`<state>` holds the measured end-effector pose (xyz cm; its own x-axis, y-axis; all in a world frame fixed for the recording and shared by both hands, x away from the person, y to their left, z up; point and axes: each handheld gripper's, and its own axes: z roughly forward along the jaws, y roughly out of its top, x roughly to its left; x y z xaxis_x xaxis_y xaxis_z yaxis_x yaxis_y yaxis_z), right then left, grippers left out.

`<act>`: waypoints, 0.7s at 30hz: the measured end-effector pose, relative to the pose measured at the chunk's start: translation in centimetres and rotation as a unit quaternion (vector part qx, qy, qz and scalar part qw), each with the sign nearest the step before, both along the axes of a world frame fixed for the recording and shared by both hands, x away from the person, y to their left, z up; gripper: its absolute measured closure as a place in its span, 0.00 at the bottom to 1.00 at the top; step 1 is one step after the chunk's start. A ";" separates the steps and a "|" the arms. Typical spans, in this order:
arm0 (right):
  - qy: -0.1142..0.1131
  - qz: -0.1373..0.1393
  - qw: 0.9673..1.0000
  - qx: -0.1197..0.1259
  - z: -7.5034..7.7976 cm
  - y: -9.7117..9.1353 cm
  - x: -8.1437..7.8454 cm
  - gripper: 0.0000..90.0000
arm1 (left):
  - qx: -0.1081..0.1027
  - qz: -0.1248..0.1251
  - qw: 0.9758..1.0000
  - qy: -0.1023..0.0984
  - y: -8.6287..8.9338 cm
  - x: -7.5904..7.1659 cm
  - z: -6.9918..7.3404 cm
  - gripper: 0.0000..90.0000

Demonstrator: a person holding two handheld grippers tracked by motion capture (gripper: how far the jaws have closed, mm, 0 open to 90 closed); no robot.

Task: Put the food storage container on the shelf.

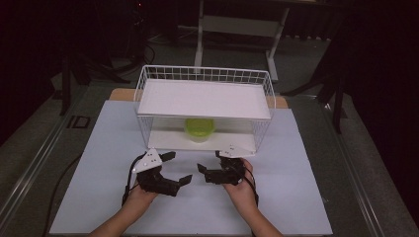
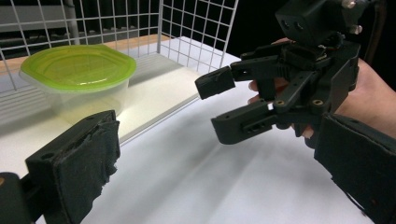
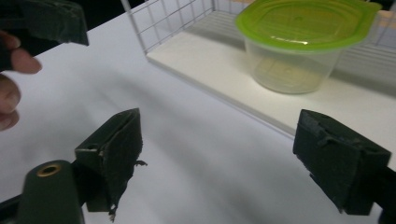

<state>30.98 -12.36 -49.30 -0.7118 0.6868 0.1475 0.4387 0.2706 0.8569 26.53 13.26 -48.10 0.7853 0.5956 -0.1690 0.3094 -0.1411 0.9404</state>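
A clear tub with a lime-green lid [image 1: 199, 129] stands on the lower shelf of a white wire rack [image 1: 204, 100]. Both grippers hover over the white table in front of the rack, their jaws turned toward each other. My left gripper [image 1: 179, 167] is open with nothing between its jaws. My right gripper [image 1: 208, 161] is open too and holds nothing. In the left gripper view the tub [image 2: 77, 77] is at the upper left and the right gripper [image 2: 217, 106] faces the camera. In the right gripper view the tub [image 3: 299, 42] sits ahead, beyond the wide-apart pads [image 3: 114, 149].
The rack's upper shelf [image 1: 163, 96] is a bare white board. The white table surface [image 1: 296, 192] ends at its front edge near the person's forearms. Dark floor, cables and a desk frame [image 1: 237, 24] lie beyond the table.
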 end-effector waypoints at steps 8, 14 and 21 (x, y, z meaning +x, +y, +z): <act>-0.009 0.005 1.000 -0.004 0.1 -0.7 -1.0 0.16 | 0.006 -0.006 1.000 0.005 0.7 -0.7 0.0 0.01; -0.012 0.007 1.000 0.006 0.8 -1.7 -1.8 0.16 | 0.015 -0.010 1.000 0.004 1.5 -1.4 -0.1 0.01; -0.023 0.012 1.000 0.011 1.6 -3.2 -3.0 0.17 | 0.033 -0.020 0.999 0.002 2.5 -2.2 -0.1 0.01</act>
<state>28.00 -15.58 -47.70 -0.7338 0.6668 0.1297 0.3926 0.2606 0.8820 24.30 15.74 -48.16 0.8083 0.5732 -0.1345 0.3066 -0.2147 0.9273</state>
